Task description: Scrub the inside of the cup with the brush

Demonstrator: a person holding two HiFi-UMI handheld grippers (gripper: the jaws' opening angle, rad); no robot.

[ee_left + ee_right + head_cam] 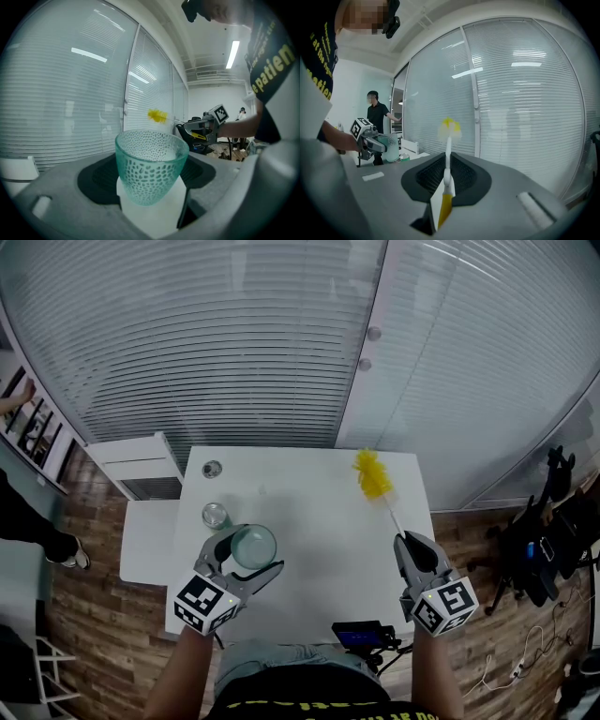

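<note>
My left gripper (pixel 251 563) is shut on a pale green dimpled glass cup (pixel 253 546), held upright above the white table (pixel 309 587) at its front left. In the left gripper view the cup (pixel 151 165) fills the space between the jaws. My right gripper (pixel 413 549) is shut on the handle of a brush whose yellow bristle head (pixel 372 474) points away over the table's right side. Seen from the right gripper, the brush (pixel 448 154) rises from the jaws with its yellow tip blurred. Cup and brush are well apart.
A small clear glass (pixel 216 515) stands on the table beside the cup, and a small round lid (pixel 213 468) lies near the back left corner. A white cabinet (pixel 141 465) adjoins the table's left. Window blinds run behind. Another person stands at far left.
</note>
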